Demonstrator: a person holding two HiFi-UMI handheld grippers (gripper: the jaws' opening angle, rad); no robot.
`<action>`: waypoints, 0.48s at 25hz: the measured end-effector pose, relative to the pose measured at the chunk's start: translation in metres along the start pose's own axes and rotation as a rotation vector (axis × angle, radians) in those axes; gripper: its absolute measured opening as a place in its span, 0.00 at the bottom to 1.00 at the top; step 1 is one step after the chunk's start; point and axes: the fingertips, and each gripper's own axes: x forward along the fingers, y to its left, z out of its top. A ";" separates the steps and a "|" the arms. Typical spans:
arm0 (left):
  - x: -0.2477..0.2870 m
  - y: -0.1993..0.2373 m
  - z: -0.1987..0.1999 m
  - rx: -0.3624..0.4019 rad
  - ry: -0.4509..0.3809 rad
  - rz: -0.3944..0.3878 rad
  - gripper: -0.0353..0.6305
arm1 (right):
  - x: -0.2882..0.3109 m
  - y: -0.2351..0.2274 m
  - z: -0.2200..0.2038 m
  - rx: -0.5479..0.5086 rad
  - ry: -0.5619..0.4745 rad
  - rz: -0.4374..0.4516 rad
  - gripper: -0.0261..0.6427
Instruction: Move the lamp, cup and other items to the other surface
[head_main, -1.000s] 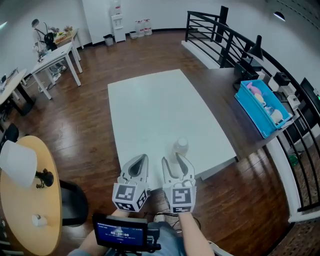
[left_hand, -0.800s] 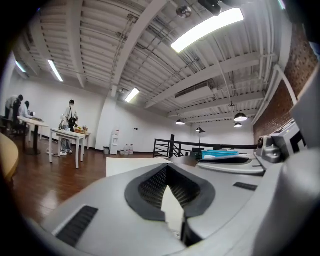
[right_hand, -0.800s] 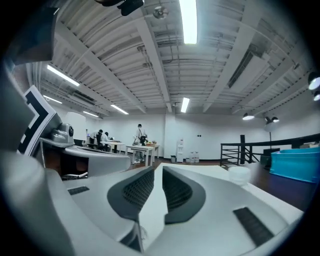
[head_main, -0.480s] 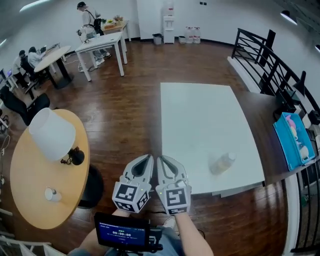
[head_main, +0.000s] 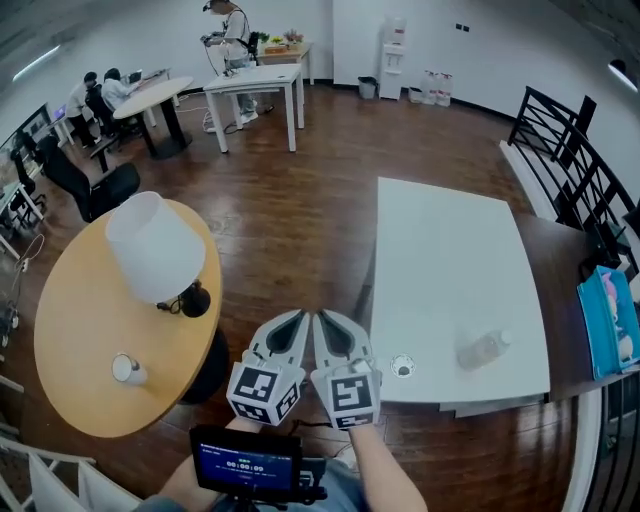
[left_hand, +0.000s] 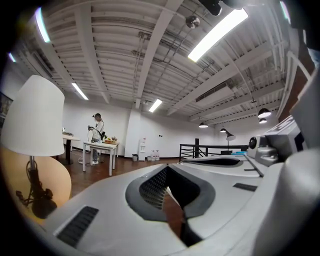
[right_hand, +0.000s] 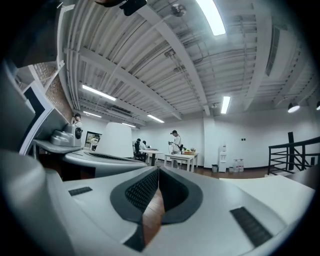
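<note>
1. Grippers: the left gripper (head_main: 296, 320) and the right gripper (head_main: 322, 322) sit side by side at the lower middle of the head view, above the wooden floor (head_main: 300, 220). Each has its jaws pressed fully together and holds nothing.
2. The lamp (head_main: 155, 248), with a white shade and a black base, stands on the round wooden table (head_main: 70, 330) at the left of the frame, near that table's right edge.
3. The cup (head_main: 127, 369) stands on the same table, lower left of the lamp and well apart from it.
4. The white table (head_main: 450, 260) fills the right half of the frame. A clear bottle (head_main: 485, 348) lies on its side near the table's lower right corner, and a small round object (head_main: 402, 368) sits by the lower left corner, just right of the right gripper.
5. A dark chair or stool (head_main: 208, 362) is tucked under the round table's right edge, between the grippers and the cup.
6. A strip of bare floor separates the two tables.
7. A blue bin (head_main: 605, 325) rests at the far right edge, with a black railing (head_main: 560, 150) above it.
8. In the upper left, people (head_main: 232, 25) stand and sit by white desks (head_main: 255, 85).
</note>
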 end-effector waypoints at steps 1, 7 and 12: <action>-0.003 0.004 0.001 -0.002 -0.003 0.007 0.07 | 0.002 0.004 0.001 -0.007 -0.002 0.006 0.04; -0.014 0.025 0.001 -0.017 -0.018 0.052 0.06 | 0.014 0.022 0.003 -0.004 0.001 0.048 0.04; -0.033 0.052 0.006 -0.003 -0.049 0.116 0.06 | 0.034 0.050 0.004 -0.016 -0.023 0.117 0.04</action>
